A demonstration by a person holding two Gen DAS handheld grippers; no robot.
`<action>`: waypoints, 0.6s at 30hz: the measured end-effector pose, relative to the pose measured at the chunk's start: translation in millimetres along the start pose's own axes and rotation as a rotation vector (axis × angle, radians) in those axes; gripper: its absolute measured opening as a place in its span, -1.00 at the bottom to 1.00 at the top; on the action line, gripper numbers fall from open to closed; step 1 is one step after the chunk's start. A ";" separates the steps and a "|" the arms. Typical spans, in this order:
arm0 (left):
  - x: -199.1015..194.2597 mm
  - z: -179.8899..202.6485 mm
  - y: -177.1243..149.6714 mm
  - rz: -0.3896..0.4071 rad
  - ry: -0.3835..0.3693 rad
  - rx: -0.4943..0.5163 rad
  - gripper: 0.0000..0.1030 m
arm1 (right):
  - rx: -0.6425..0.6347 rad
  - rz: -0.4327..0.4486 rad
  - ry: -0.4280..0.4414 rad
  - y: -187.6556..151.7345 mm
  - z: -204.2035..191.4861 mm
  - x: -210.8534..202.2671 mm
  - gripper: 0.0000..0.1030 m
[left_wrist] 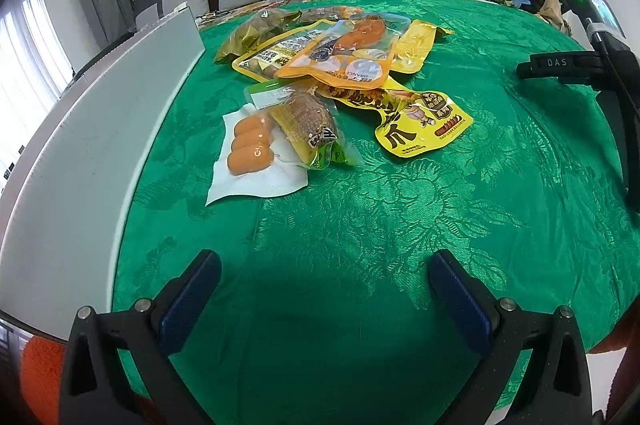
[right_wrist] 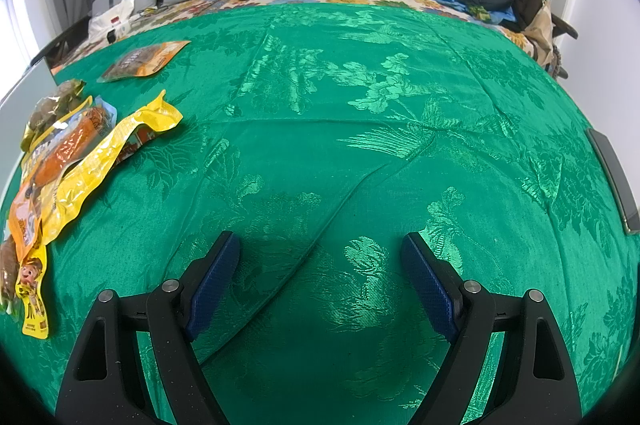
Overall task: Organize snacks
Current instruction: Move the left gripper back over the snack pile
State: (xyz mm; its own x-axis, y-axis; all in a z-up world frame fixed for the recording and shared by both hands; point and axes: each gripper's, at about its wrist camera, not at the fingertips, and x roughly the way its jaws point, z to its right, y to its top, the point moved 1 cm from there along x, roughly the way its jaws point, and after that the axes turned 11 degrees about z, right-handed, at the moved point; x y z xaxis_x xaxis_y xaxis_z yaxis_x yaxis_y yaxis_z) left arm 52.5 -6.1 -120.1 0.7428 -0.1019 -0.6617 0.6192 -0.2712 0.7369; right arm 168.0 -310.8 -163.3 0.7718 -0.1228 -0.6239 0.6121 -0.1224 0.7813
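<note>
while both are gaping empty over the green cloth (right_wrist: 320, 153) | left hand-held gripper (left_wrist: 324, 289) is facing the snack pile (left_wrist: 332, 73) ahead | right hand-held gripper (right_wrist: 320, 277) is idling | advice: be pinching the nearest sausage pack (left_wrist: 250, 145) by its flat edge

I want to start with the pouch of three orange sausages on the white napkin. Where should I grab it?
Probably the sausage pouch's near end, where it lies clear on the napkin. The green-edged packet rests against its right side, so bring the open left gripper in low from the front.
</note>
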 end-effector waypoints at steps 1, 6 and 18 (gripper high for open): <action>0.1 -0.1 0.0 0.000 -0.001 -0.001 1.00 | 0.000 0.000 0.000 0.3 -0.3 0.6 0.67; 1.2 -1.0 0.5 -0.003 -0.005 -0.003 1.00 | 0.000 0.000 0.000 0.0 -0.1 -0.1 0.67; 0.7 -0.3 -0.4 0.015 -0.002 0.004 1.00 | 0.000 0.000 0.000 0.0 0.1 -0.2 0.67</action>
State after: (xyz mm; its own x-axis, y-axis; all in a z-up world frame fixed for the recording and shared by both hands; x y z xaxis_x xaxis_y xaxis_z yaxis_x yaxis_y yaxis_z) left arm 52.8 -5.7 -120.9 0.7512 -0.1082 -0.6512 0.6072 -0.2736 0.7459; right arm 167.8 -310.9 -163.2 0.7717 -0.1229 -0.6241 0.6123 -0.1220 0.7812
